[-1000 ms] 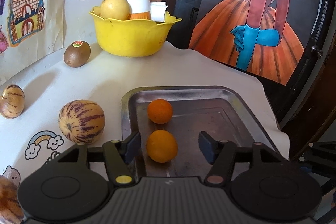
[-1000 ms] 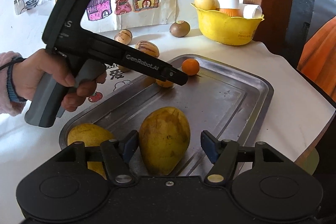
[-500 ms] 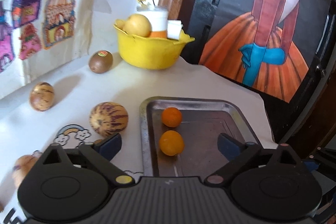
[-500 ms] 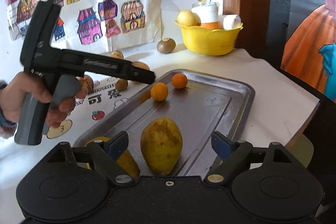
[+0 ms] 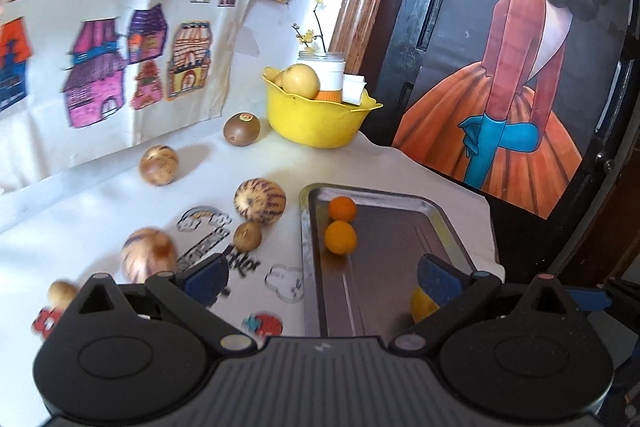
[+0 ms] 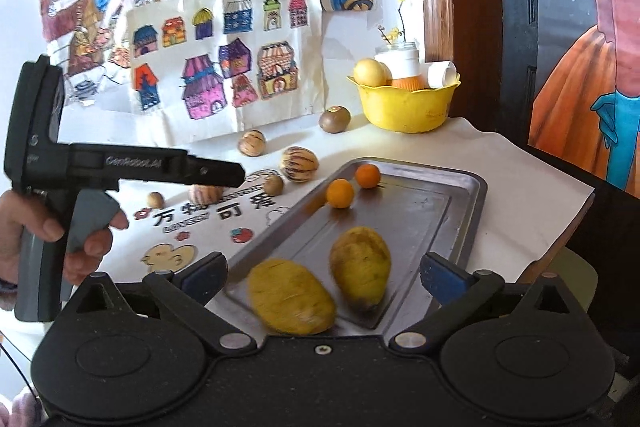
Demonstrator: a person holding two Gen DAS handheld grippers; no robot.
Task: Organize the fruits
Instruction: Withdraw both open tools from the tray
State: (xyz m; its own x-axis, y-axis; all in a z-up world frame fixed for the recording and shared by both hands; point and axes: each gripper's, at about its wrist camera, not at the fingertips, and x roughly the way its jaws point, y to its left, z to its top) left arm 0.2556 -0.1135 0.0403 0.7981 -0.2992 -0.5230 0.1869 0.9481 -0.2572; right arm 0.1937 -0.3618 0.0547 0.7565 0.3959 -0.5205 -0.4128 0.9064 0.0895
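Observation:
A metal tray (image 6: 460,203) lies on the white table. It holds two small oranges (image 6: 340,193) (image 6: 368,175) at its far left and two yellow mangoes (image 6: 360,265) (image 6: 290,295) at its near end. My right gripper (image 6: 324,273) is open and empty, raised above the mangoes. My left gripper (image 5: 320,277) is open and empty, above the tray's left rim (image 5: 308,251), with the oranges (image 5: 340,237) ahead. From the right wrist it shows as a black hand-held tool (image 6: 120,169). Striped melons (image 5: 260,202) (image 5: 148,259) lie left of the tray.
A yellow bowl (image 5: 320,119) with fruit and a jar stands at the back. A kiwi (image 5: 241,131), a brown striped fruit (image 5: 158,165) and small brown fruits (image 5: 247,235) lie on the cloth. Drawings hang on the wall. The table edge is right of the tray.
Both grippers have opened wider and pulled back and up from the tray. The left one let go of the near orange, the right one drew away from the mango.

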